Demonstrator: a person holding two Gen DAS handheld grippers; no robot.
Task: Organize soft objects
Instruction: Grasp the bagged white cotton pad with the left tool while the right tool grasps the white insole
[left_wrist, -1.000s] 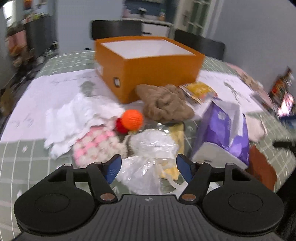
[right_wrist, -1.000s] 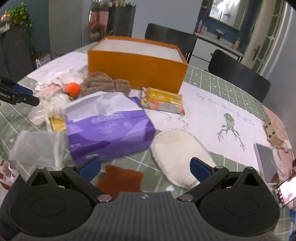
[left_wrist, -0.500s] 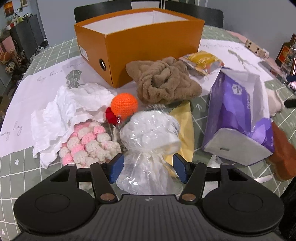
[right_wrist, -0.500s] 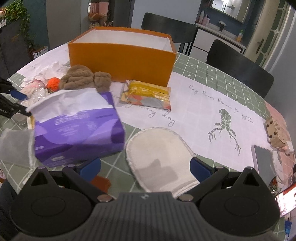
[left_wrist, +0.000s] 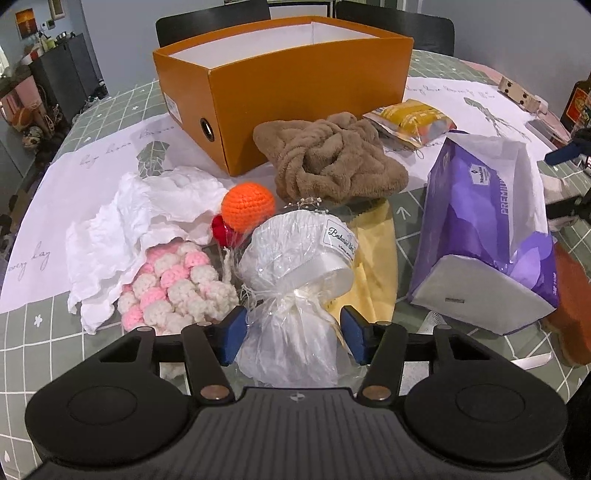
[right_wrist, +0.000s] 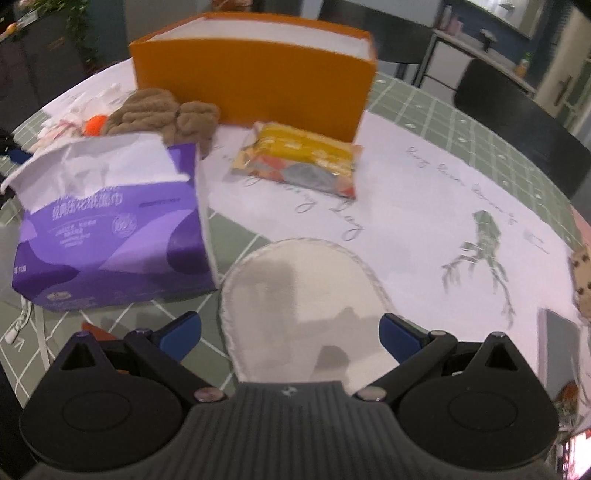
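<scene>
Cellophane-wrapped white bundle is lying on the green grid tablecloth at the near edge of the clutter, its gathered neck sitting between the left gripper's blue pads. The jaws have just been closing; the left pad is brushing the wrap, while the right one is showing a sliver of gap, so no firm grasp can be read yet.

Crowding the bundle: pink-and-white crochet piece just to its left under crumpled white paper, orange crochet ball behind, yellow cloth on the right. Brown towel is lying against the orange box, which is standing open-topped with free room above it. Purple tissue pack is walling off the right side.

Right gripper is hovering spread wide over a cream oval pad, gripping nothing; whether the pads are touching the cloth cannot be told. Bare white paper mat is stretching to its right. Yellow snack packet is lying near the box front.

The right wrist view is blurred. A rust-brown piece is being cut off by the frame edge and by the tissue pack.
</scene>
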